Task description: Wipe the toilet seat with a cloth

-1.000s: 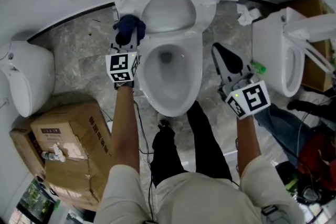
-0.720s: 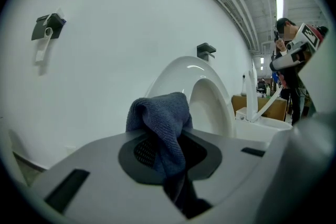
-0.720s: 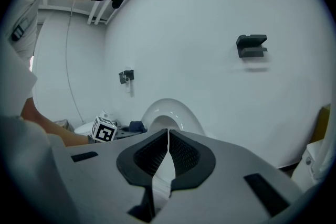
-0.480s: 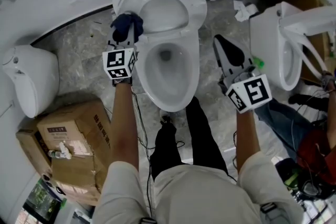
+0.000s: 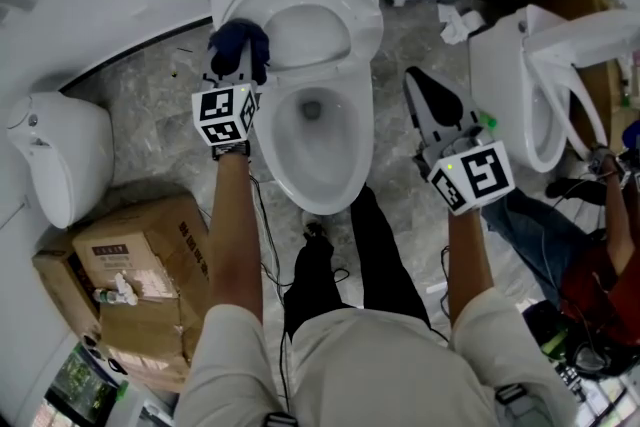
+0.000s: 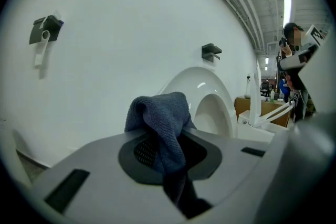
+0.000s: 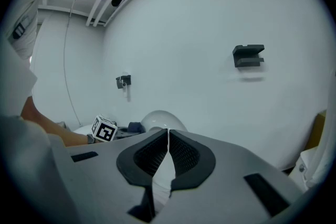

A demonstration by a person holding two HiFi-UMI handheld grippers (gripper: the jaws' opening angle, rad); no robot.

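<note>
The left gripper (image 5: 238, 67), pinching the crumpled dark blue cloth (image 5: 240, 43), has crept toward the frame's top, at the left edge of the raised white plastic toilet seat (image 5: 362, 7), likely starting a wipe; the right gripper (image 5: 418, 87) stays pressed together, empty, centre-right

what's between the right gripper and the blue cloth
The open toilet bowl lies between the right gripper and the cloth. The head view shows this.
</note>
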